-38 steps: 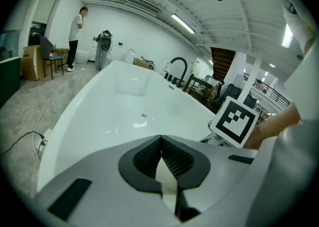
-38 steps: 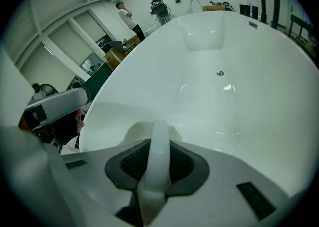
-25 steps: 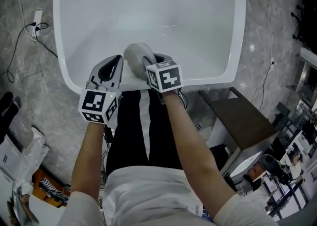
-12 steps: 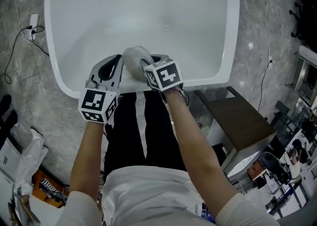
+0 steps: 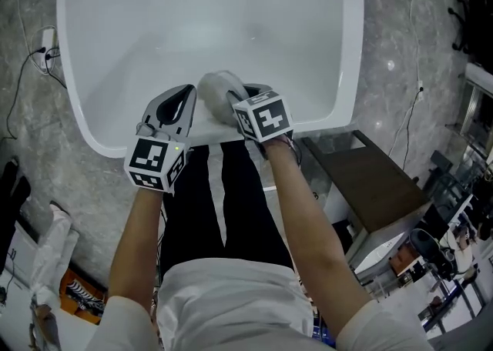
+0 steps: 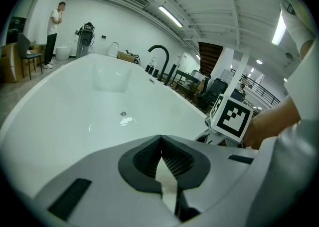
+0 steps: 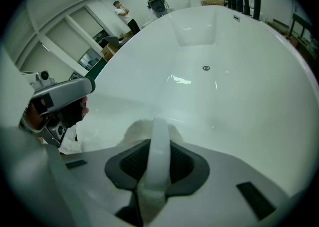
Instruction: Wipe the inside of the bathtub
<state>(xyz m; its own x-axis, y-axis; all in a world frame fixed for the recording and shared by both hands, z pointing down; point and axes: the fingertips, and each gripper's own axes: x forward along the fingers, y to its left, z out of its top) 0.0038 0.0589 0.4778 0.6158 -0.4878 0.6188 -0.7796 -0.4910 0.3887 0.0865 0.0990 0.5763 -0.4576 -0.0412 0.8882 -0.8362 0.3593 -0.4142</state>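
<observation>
Head view: the white bathtub (image 5: 350, 49) fills the upper frame. The left gripper (image 5: 183, 99) and the right gripper (image 5: 233, 101) sit side by side at its near rim. A pale cloth (image 5: 216, 84) is bunched at the right gripper's tip, against the tub's near inner wall. Each cube carries black-and-white square markers.

Left gripper view: the jaws meet at their tips and hold nothing. The drain (image 6: 123, 113) and a black faucet (image 6: 158, 54) show here, but not from the head.

Right gripper view: the jaws are clamped on the cloth, with a strip of it running between the pads.
</observation>
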